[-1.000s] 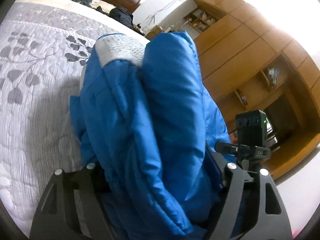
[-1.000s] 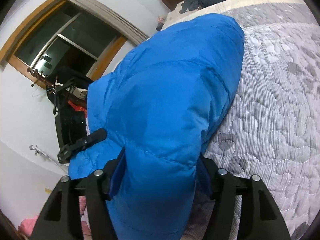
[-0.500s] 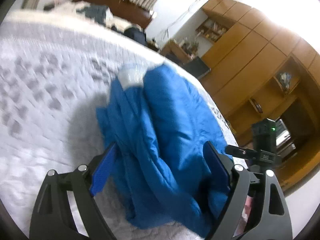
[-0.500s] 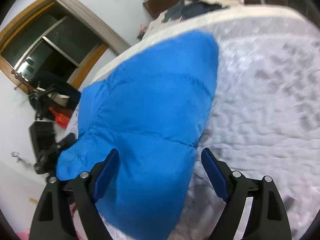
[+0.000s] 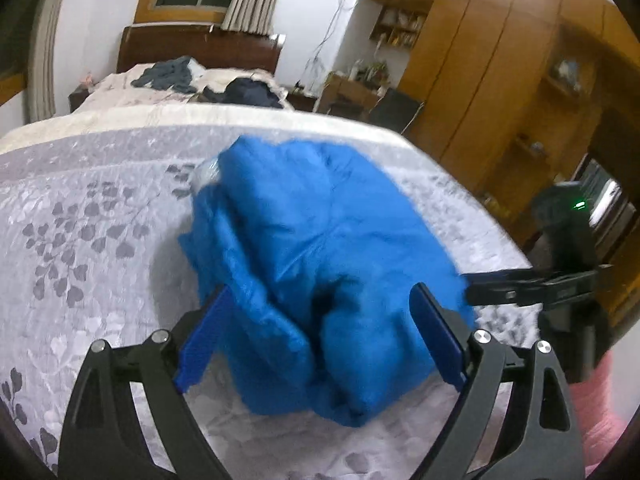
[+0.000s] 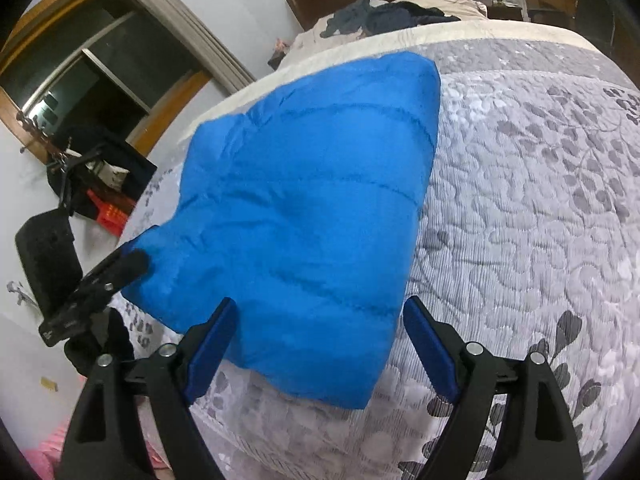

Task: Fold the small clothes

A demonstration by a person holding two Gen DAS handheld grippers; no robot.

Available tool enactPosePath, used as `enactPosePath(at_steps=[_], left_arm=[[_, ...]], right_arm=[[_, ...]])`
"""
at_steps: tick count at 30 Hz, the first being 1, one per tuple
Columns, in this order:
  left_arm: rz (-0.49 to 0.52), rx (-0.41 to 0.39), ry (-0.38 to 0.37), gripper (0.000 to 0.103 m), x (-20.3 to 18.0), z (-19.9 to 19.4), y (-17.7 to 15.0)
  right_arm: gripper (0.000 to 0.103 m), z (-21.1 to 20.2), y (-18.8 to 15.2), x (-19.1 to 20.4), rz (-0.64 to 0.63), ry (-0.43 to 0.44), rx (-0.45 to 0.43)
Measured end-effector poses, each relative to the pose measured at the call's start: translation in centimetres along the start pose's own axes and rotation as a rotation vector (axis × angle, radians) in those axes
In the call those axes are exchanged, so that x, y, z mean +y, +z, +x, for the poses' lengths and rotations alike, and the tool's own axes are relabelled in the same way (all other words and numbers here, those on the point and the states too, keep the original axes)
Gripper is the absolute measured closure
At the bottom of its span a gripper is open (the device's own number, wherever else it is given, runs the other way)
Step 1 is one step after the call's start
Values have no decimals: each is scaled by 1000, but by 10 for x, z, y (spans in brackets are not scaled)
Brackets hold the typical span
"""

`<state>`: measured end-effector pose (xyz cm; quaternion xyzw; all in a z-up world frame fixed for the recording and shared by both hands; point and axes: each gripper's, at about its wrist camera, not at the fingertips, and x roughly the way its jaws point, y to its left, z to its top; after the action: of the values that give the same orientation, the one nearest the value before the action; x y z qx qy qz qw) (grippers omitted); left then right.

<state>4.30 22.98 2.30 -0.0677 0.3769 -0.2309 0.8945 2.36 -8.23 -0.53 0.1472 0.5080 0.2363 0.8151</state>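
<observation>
While the blue puffer jacket (image 5: 320, 232) (image 6: 304, 200) is lying folded on the bed's grey leaf-print quilt (image 6: 520, 220), both hand-held grippers, left (image 5: 316, 336) and right (image 6: 316, 344), are gaping wide at six o'clock, gripping nothing.

A bed (image 6: 540, 208) covered by a grey quilt with a leaf pattern carries a folded blue padded garment (image 6: 304, 216). Dark clothes (image 5: 240, 90) lie heaped near its headboard

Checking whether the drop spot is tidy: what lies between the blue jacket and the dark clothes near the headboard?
Only bare quilt separates the blue jacket from the dark clothes, per the right wrist view.
</observation>
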Motion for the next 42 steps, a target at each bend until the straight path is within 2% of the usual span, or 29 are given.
enactPosePath(at_steps=[8,12,22,24,26,33,38,42], left_arm=[[-54,83,-14,13,21,16,-19],[-83,112,-33,12,31,26,-29],[-131,118,-54,11,36,30,-37],[-126,104,-40,11,31,23,-36],[-115,91,-18,11,26,16,-35],[-96,76,90,7,5,-9,-37],[-98,70,139,5,-6,-26,-40],[-97,73,184,5,-15,-38,-43]], right_arm=[[16,18,-7,4,-17,-27,34],[15,29,-11,-3,8,-12,58],[12,32,-19,-6,15,-10,39],[10,25,-21,-2,2,-34,21],[3,18,-23,3,-10,-99,4],[4,-1,-33,12,-8,-246,-21],[4,-15,-42,22,-13,-330,-36],[4,-21,-45,34,-16,-364,-46]])
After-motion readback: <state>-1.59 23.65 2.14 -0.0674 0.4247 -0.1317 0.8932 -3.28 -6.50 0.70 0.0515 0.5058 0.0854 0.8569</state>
